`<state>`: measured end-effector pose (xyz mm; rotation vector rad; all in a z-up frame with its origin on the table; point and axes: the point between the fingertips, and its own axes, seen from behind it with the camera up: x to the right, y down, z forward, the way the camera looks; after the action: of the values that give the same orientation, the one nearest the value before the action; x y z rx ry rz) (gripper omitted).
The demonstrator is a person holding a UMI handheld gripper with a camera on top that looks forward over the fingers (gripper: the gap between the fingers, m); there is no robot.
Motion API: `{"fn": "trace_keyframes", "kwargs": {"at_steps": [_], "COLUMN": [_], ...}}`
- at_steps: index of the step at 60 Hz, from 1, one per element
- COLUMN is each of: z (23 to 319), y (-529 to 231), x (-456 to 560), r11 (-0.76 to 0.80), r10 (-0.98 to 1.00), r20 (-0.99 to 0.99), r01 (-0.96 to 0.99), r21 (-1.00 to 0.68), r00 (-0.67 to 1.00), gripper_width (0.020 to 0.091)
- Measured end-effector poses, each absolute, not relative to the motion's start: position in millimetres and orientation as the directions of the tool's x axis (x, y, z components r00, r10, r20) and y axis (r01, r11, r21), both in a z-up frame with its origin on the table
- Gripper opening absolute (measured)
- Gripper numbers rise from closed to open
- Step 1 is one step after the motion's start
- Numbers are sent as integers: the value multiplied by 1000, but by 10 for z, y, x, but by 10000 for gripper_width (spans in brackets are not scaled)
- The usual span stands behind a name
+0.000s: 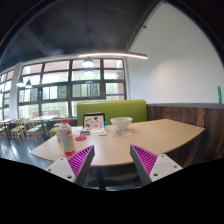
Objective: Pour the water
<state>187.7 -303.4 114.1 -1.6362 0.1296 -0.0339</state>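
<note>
My gripper (pixel 113 160) hangs open above the near edge of a pale wooden table (pixel 130 140), with nothing between its magenta pads (pixel 82 160). Well beyond the fingers, on the table's left part, stands a clear bottle with a red cap (pixel 67 135). Near it lies a red object (pixel 81 137). Farther back at the table's middle sits a white bowl-like vessel (pixel 121 125), and a small stand or picture (pixel 94 122) is to its left.
A green bench seat (pixel 112 108) stands behind the table. Large windows (pixel 60 85) line the left wall, with more tables and chairs (pixel 25 128) under them. A long lamp (pixel 100 56) hangs overhead. A white wall (pixel 185 70) is on the right.
</note>
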Motion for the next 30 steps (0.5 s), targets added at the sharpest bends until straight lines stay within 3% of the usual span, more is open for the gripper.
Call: {"fn": "trace_keyframes", "kwargs": {"at_steps": [30], "z": [917], "y": [-2924], "x": [1526], "r11": [-106], "r10": [-25], "r20": [-2], "r01": [-4], "r21": [-994], "r00": [1000], "gripper_width": [783]}}
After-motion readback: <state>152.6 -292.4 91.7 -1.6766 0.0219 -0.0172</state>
